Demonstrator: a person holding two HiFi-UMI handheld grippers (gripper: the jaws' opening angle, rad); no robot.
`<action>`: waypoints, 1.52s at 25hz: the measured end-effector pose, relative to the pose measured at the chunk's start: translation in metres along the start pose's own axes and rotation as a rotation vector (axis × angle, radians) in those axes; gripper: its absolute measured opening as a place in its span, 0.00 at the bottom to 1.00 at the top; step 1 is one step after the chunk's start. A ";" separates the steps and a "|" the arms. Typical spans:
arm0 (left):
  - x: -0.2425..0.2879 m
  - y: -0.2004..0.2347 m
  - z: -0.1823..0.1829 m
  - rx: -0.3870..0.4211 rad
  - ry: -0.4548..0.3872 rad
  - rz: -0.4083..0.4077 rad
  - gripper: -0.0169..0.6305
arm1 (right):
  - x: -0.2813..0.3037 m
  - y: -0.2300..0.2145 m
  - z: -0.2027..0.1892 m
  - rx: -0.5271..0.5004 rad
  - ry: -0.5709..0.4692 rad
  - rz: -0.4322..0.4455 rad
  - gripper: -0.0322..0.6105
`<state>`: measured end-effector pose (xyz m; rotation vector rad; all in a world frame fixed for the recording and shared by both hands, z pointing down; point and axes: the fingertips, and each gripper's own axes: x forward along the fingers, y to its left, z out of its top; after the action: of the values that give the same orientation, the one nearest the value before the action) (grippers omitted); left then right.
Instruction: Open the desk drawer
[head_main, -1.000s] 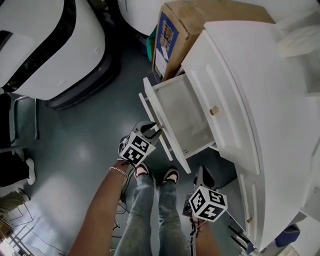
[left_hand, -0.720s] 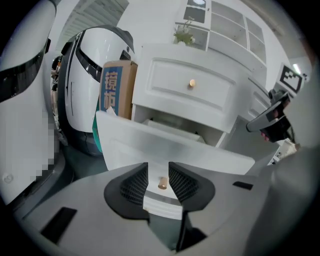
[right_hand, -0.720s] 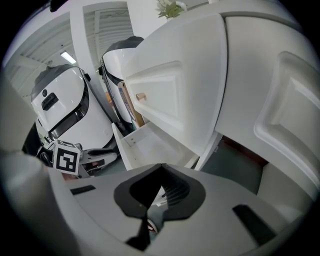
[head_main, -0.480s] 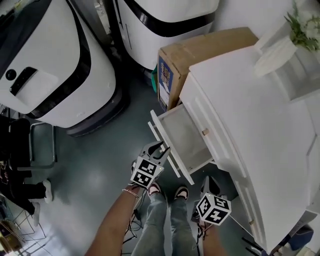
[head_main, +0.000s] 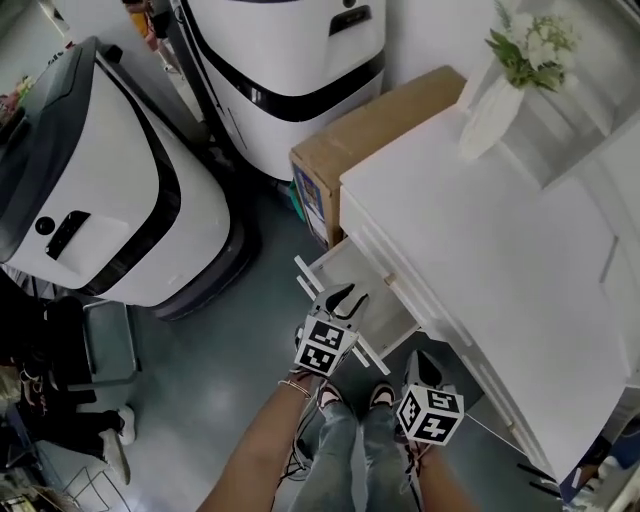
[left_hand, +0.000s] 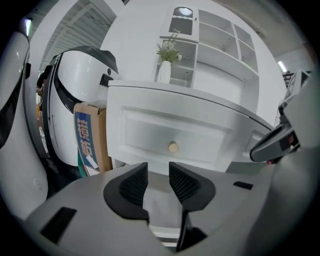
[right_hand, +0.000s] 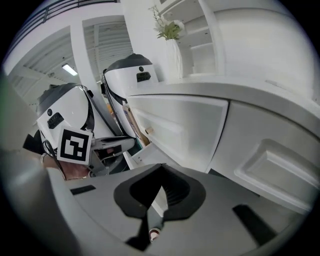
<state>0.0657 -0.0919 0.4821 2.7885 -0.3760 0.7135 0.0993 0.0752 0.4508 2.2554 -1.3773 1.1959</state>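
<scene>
The white desk (head_main: 480, 250) stands at the right in the head view. Its lower drawer (head_main: 372, 290) is pulled out, and its inside looks empty. My left gripper (head_main: 345, 297) hovers over the drawer's front panel. Its jaws have just been opening, and the left gripper (left_hand: 158, 181) is open with nothing between its black pads. Ahead of it is the closed upper drawer front with a small round knob (left_hand: 173, 146). My right gripper (head_main: 415, 368) hangs beside the desk, nearer to me. The right gripper (right_hand: 162, 167) is shut on nothing, and the open drawer (right_hand: 145, 159) lies beyond it.
A cardboard box (head_main: 375, 130) leans against the desk's far end. Two big white machines (head_main: 110, 200) (head_main: 290, 70) fill the floor to the left and behind. A white vase with flowers (head_main: 497, 105) stands on the desk. The person's legs and shoes (head_main: 350, 400) are below the drawer.
Both grippers have risen, the left one more, coming off the drawer's front edge. The head view has tilted up and shows more of the room. The drawer has stayed pulled out.
</scene>
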 end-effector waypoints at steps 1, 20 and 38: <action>0.003 -0.003 0.005 0.008 0.001 -0.010 0.22 | -0.002 0.000 0.002 0.008 -0.003 -0.002 0.06; 0.049 -0.033 0.041 0.091 0.009 -0.050 0.17 | -0.020 -0.026 -0.001 0.093 0.018 -0.046 0.06; 0.049 -0.033 0.041 0.083 -0.003 -0.066 0.16 | -0.020 -0.029 0.000 0.089 0.023 -0.054 0.06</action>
<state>0.1356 -0.0819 0.4658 2.8656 -0.2588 0.7252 0.1192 0.1030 0.4418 2.3152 -1.2704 1.2858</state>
